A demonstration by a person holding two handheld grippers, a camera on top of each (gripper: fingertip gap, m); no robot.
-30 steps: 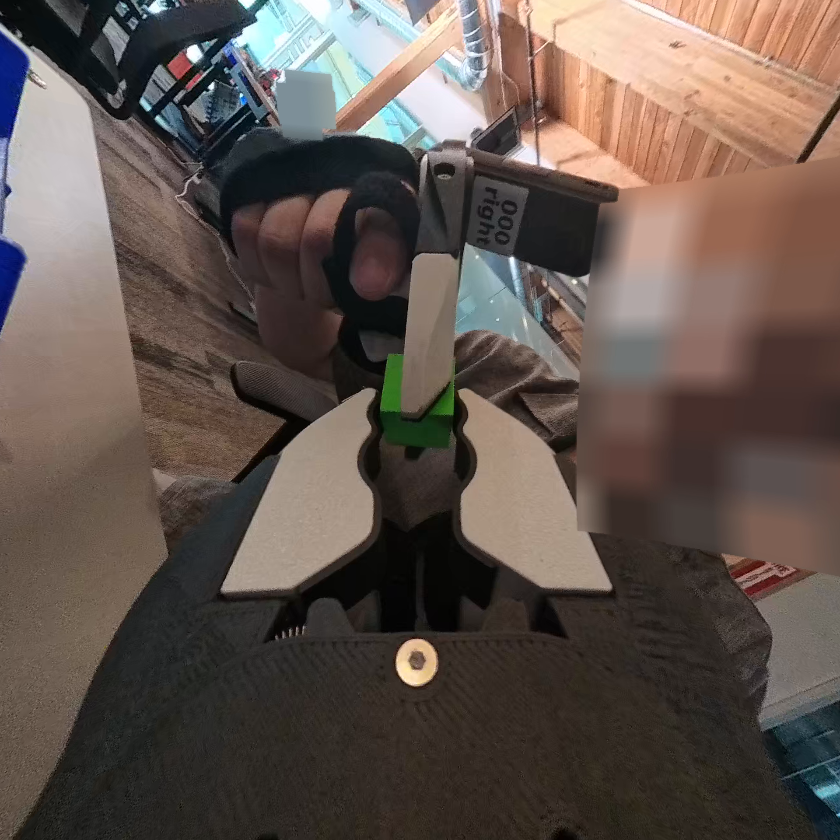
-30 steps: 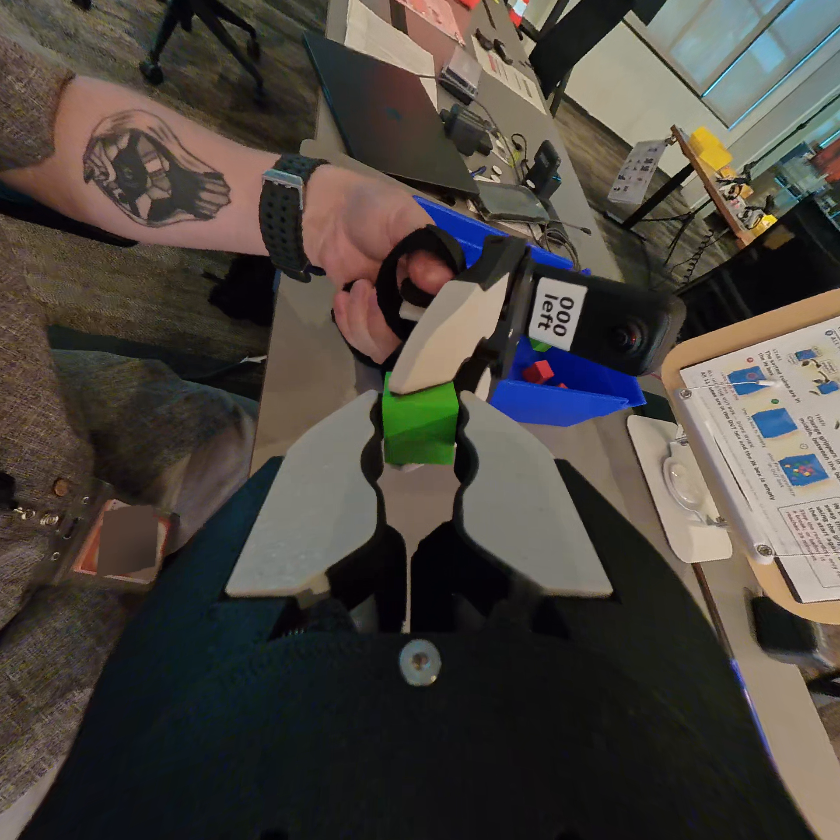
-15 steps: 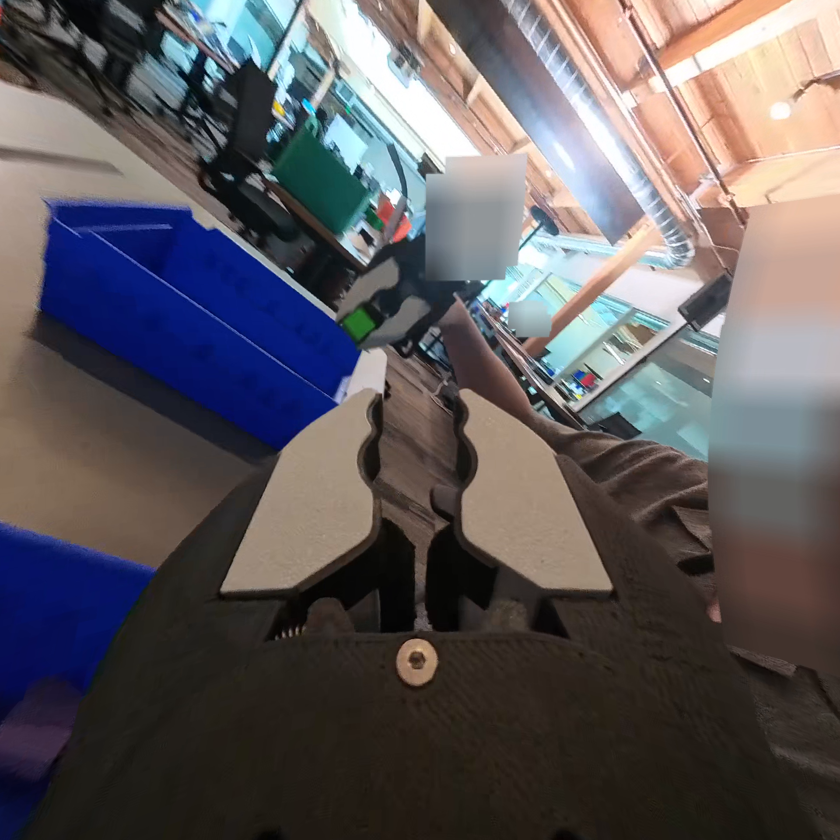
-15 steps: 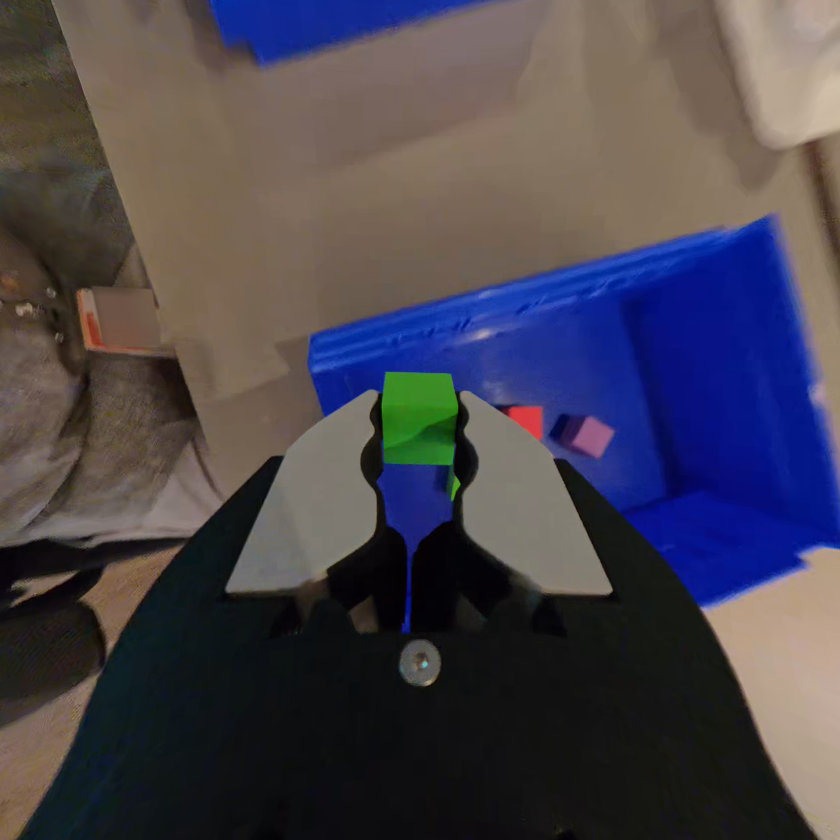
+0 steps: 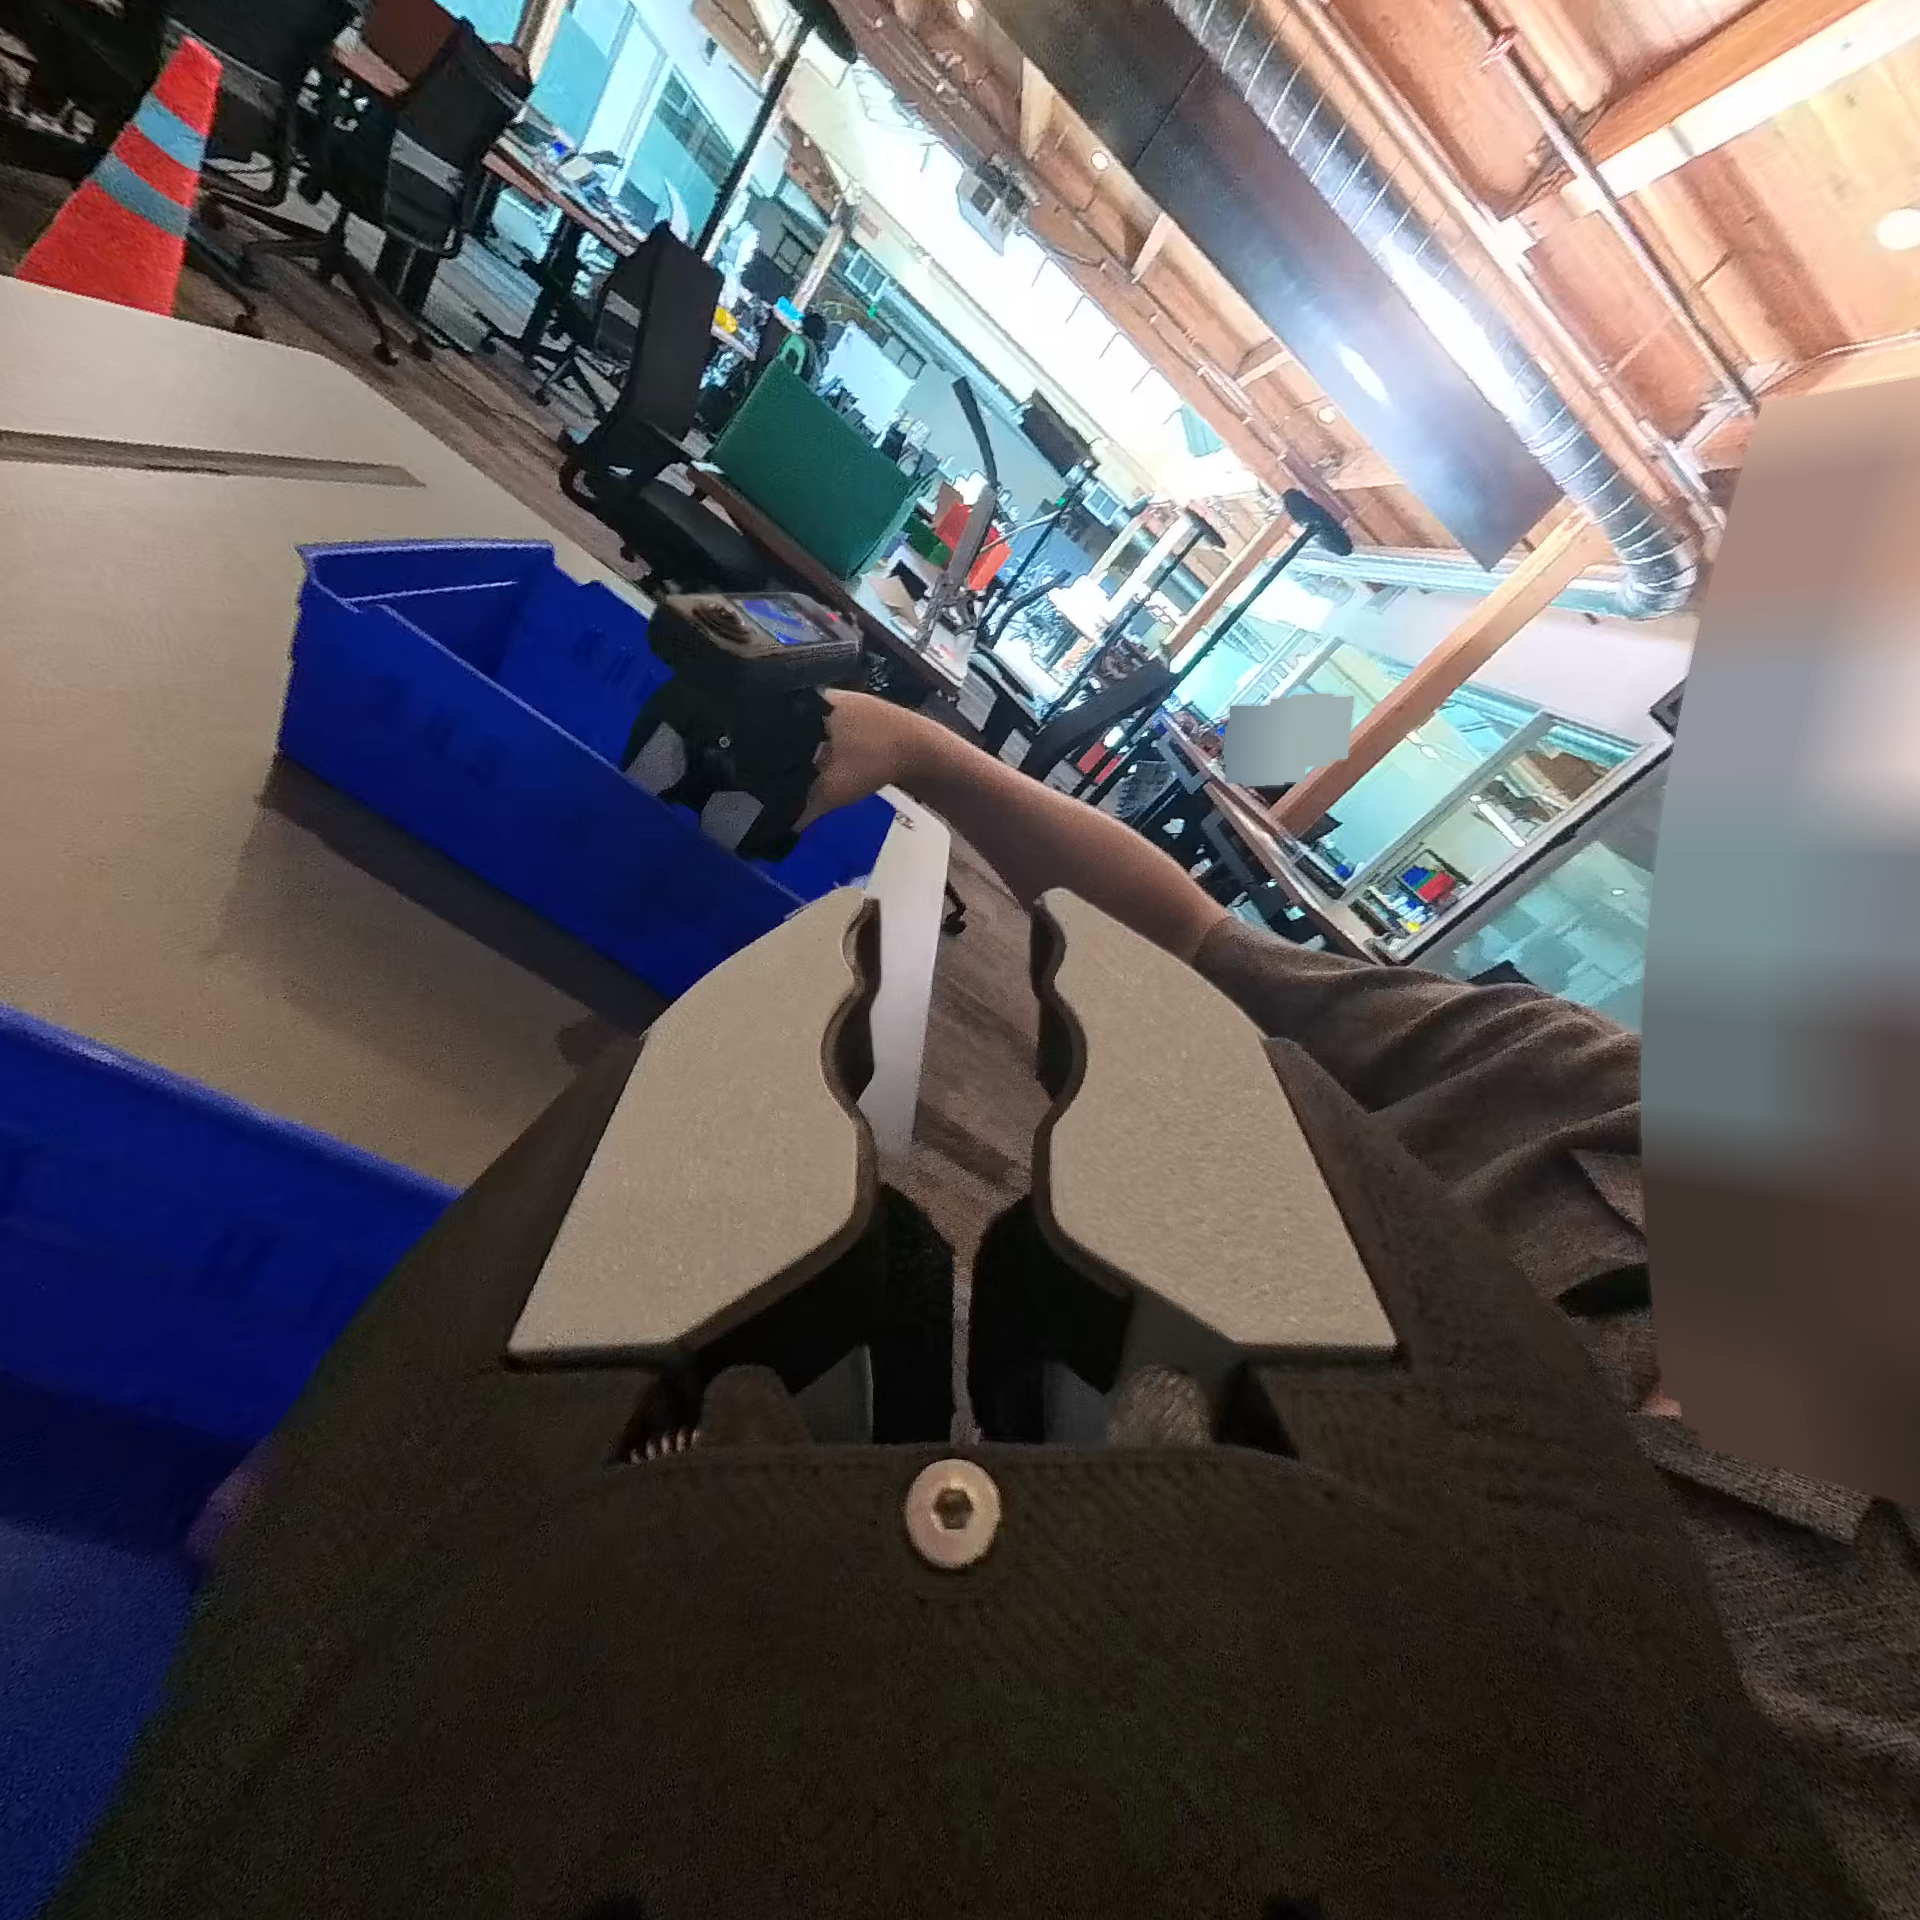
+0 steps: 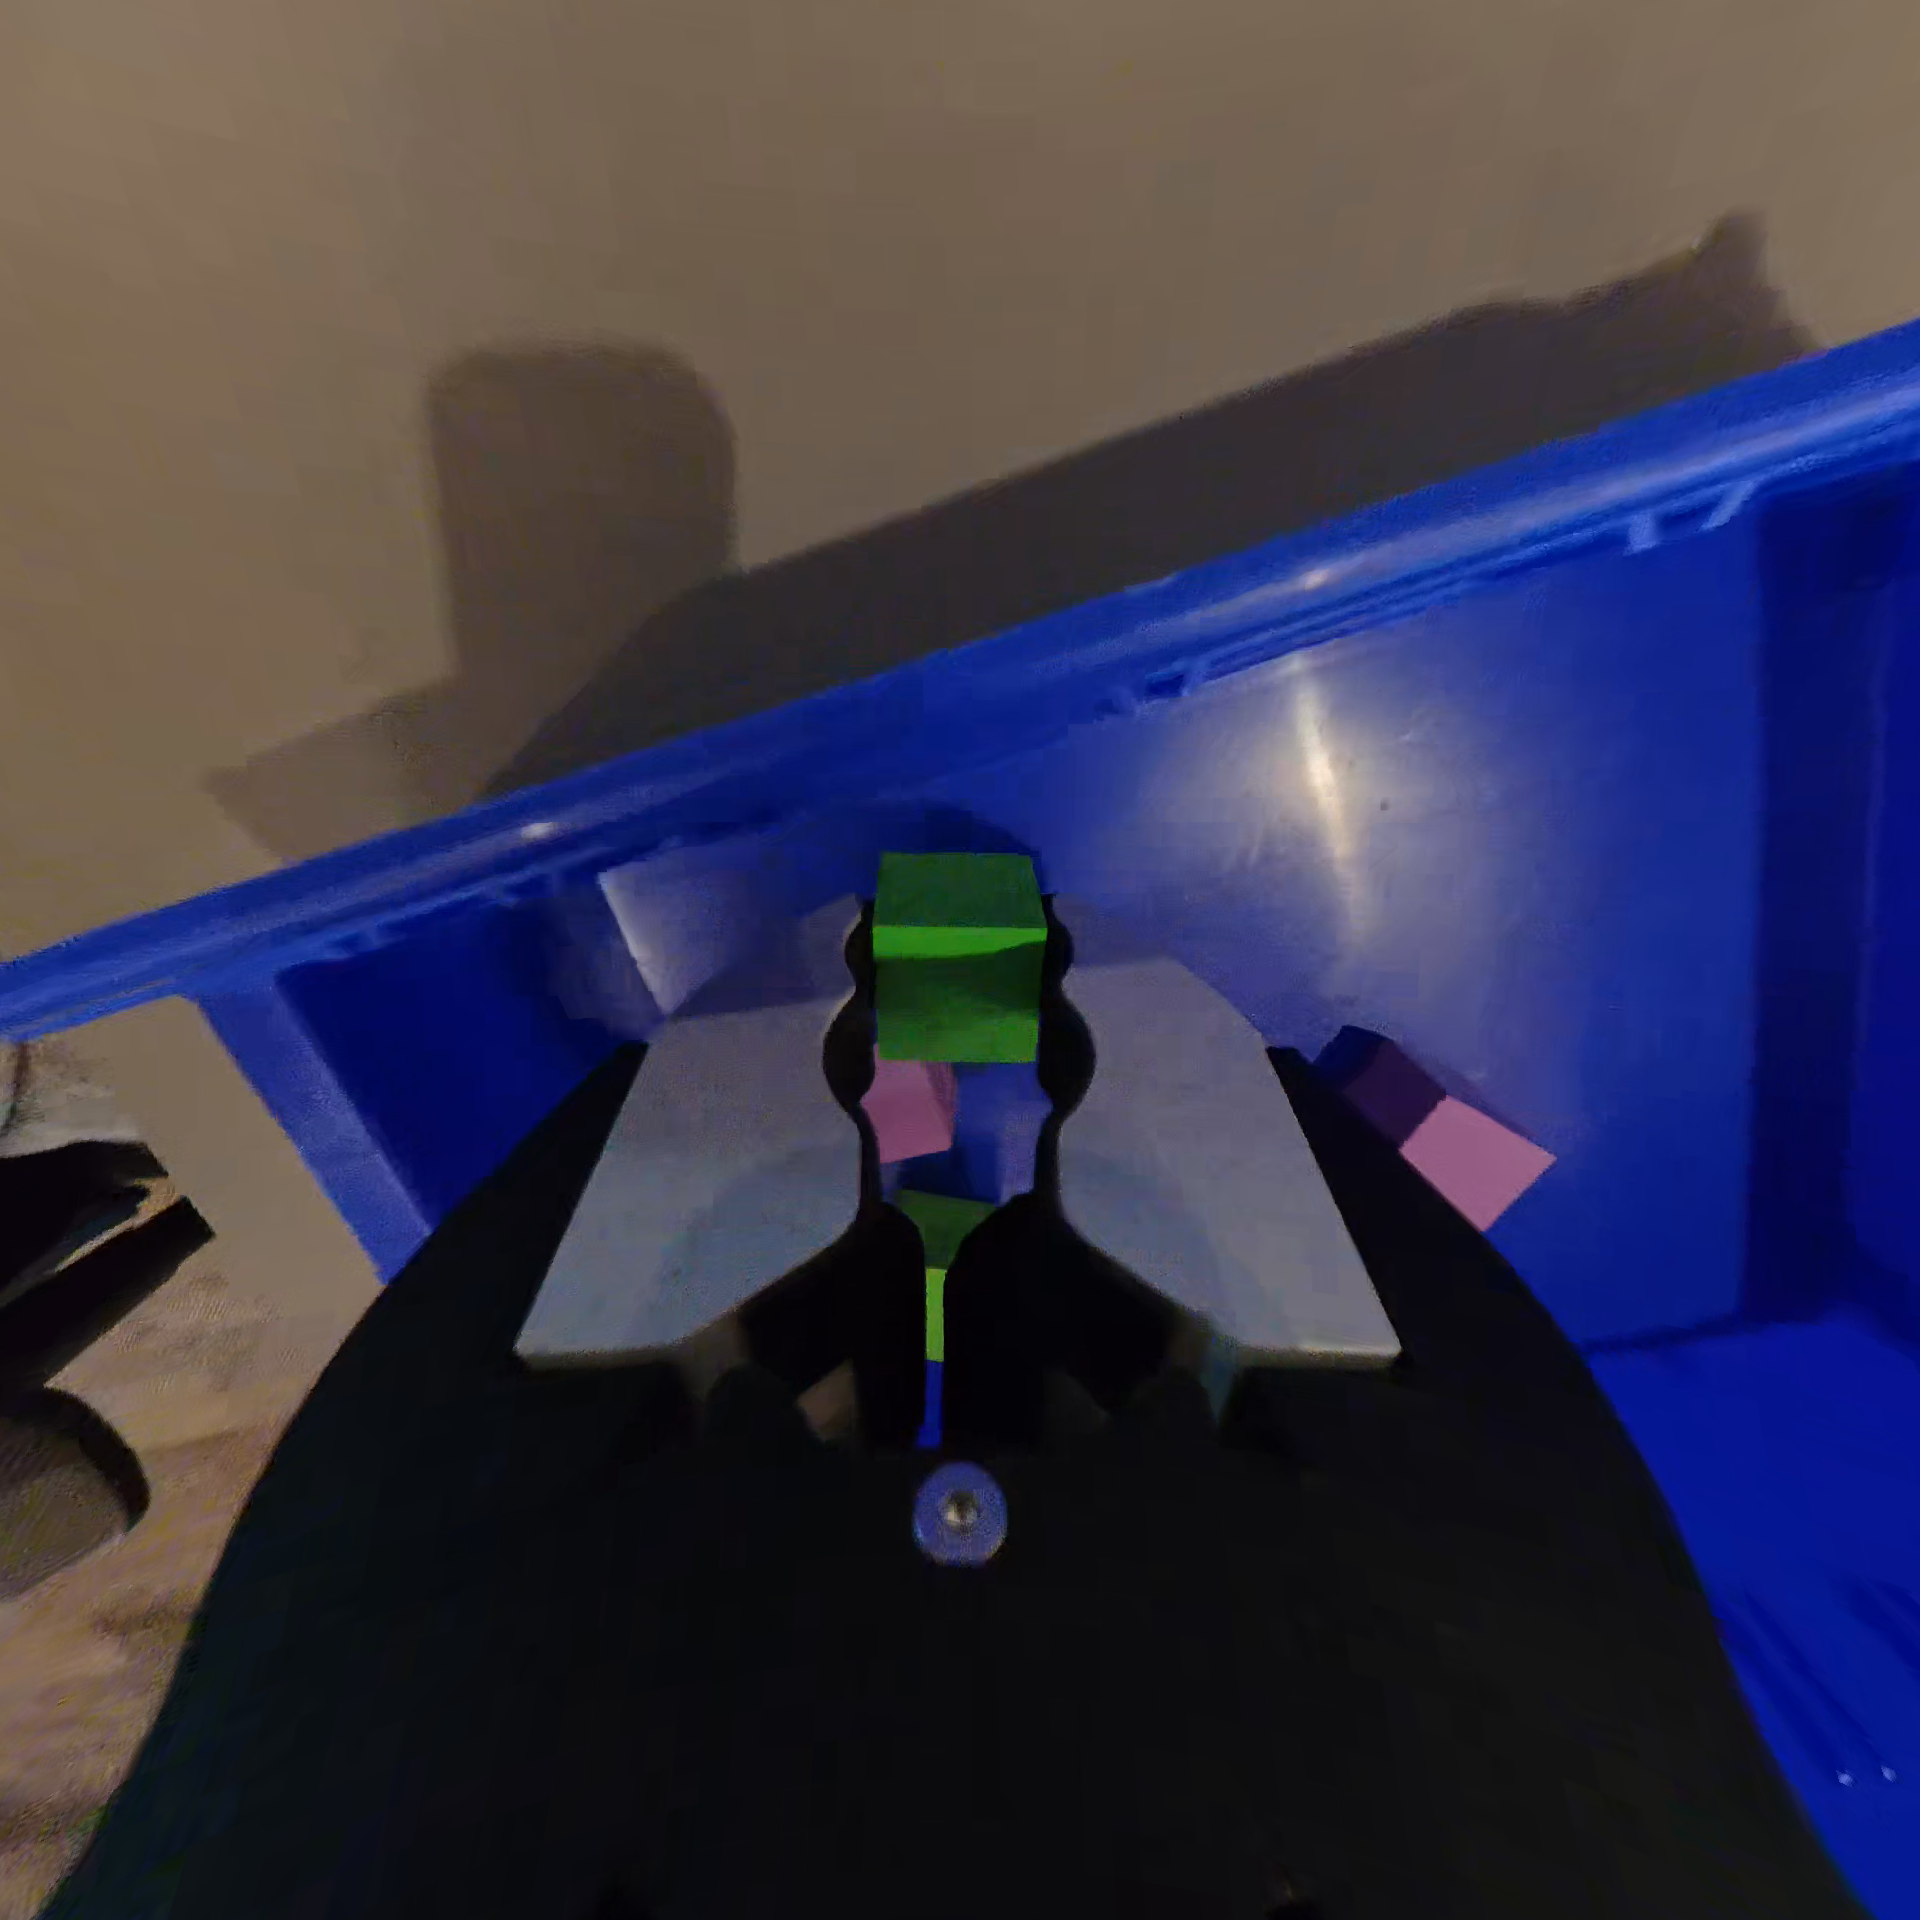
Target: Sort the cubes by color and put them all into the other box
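My right gripper (image 6: 956, 925) is shut on a green cube (image 6: 957, 982) and holds it low inside a blue bin (image 6: 1351, 831), close to the bin's wall. Under it lie a pink-purple cube (image 6: 912, 1114) and another green cube (image 6: 940, 1226). A second purple cube (image 6: 1449, 1143) lies to the right. My left gripper (image 5: 951, 914) is open and empty, held above the table edge. In the left wrist view the right gripper (image 5: 727, 774) reaches down into the far blue bin (image 5: 468, 707).
A second blue bin (image 5: 156, 1205) stands close at the lower left of the left wrist view. The beige table (image 5: 187, 883) (image 6: 831, 260) carries both bins. An orange cone (image 5: 125, 208), office chairs and desks stand beyond the table. A person's arm (image 5: 1039, 831) stretches to the right gripper.
One second ago both grippers gripped the green cube in the air. The left gripper let go and swung away. The right gripper carried the cube down into the blue bin.
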